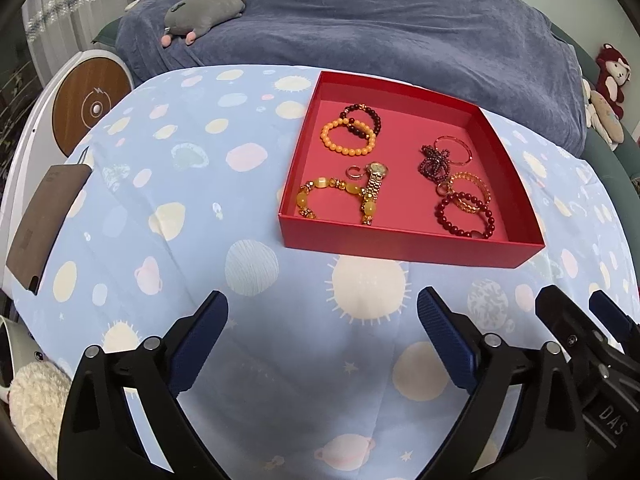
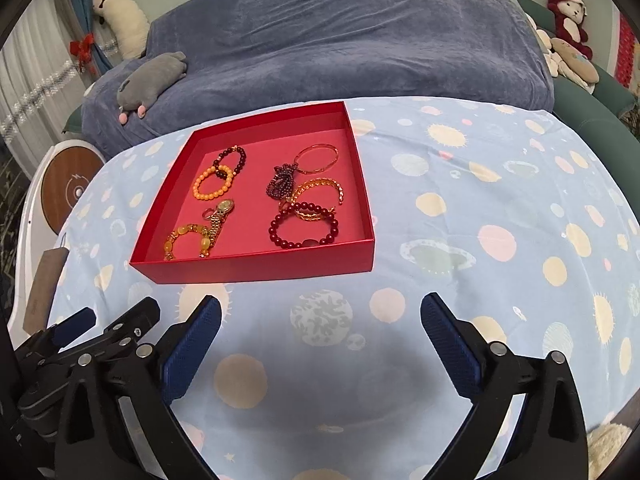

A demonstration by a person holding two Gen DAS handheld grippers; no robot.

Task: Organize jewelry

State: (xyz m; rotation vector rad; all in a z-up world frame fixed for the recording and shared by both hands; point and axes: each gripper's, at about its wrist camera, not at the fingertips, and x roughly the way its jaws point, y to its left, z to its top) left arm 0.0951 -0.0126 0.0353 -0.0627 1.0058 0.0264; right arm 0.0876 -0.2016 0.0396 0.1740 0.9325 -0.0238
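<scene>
Both grippers hang above the spotted blue cloth (image 1: 168, 184) with nothing in them: the left gripper (image 1: 322, 316) has its blue pads wide apart at the bottom of its view, and the right gripper (image 2: 321, 318) is spread just as wide at the bottom of its own.

All the jewelry lies inside the red box (image 1: 404, 249), which sits right of centre in the left view and left of centre in the right view. No piece lies on the cloth itself, so the sorting looks largely done or not yet begun; I cannot tell which.

If a piece is to be moved, the safest approach is probably to come down from above over a single item and close on a bead strand, not on a crossing of two pieces.

In the box, an orange bead bracelet (image 1: 347, 137) overlaps a dark bead bracelet (image 1: 362, 119) at the upper left. Below them a gold watch (image 1: 376, 180) lies across a chunky yellow bracelet (image 1: 340, 198), with a small ring (image 1: 354, 171) just beside the watch. At the right a dark red bead bracelet (image 2: 303, 227) overlaps a gold chain bracelet (image 2: 320, 192), above them a purple bead tangle (image 2: 282, 182) and a thin gold bangle (image 2: 317, 158).
</scene>
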